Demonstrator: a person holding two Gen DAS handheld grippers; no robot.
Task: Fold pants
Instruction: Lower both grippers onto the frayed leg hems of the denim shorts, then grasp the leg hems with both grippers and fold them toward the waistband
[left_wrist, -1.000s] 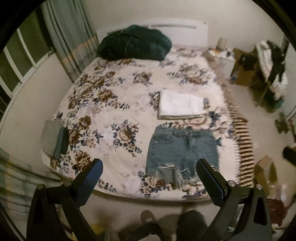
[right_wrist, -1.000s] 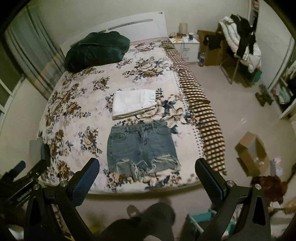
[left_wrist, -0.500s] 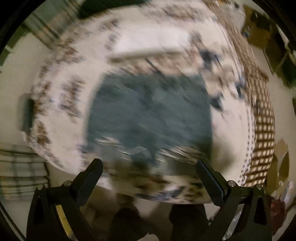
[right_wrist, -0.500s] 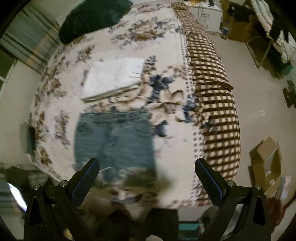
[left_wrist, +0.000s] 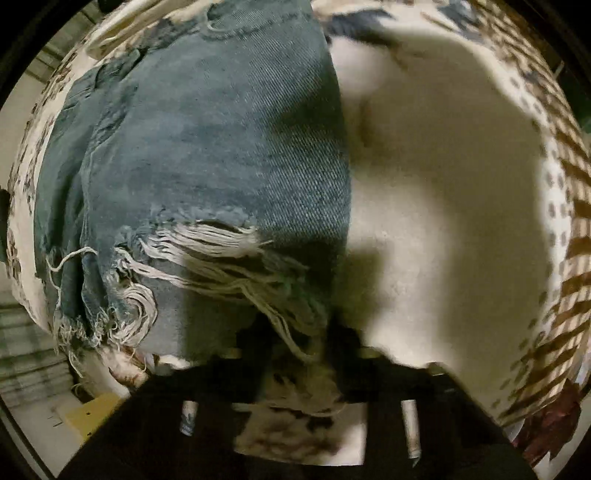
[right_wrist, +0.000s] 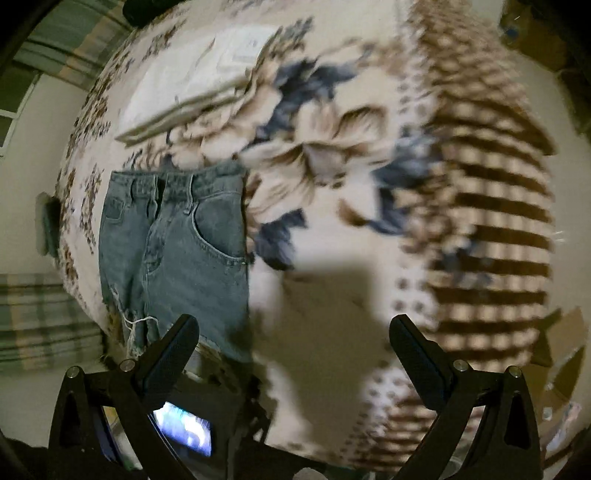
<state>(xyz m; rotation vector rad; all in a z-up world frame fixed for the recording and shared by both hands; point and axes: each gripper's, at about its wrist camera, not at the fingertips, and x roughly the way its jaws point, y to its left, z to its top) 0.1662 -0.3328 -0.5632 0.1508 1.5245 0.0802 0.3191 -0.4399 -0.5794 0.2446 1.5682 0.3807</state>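
Left hand-held gripper (left_wrist: 295, 354) closing narrow on frayed hem of denim shorts (left_wrist: 207, 147), lying flat on bed (left_wrist: 443, 184), likely for folding. Right hand-held gripper (right_wrist: 291, 339) hovering wide, empty.

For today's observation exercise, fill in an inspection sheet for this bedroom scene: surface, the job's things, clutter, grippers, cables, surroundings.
Surface: bed with floral bedspread; checked brown border along one side.
Job's things: denim shorts lie flat near the foot edge, waistband away from the cameras, frayed hem nearest.
Clutter: folded white cloth beyond the shorts; cardboard box on the floor.
Grippers: left gripper is low at the frayed hem, jaws drawn close together around it; right gripper is open above the bedspread, beside the shorts.
Cables: nothing seen.
Surroundings: curtain, pale floor; the right view is blurred.
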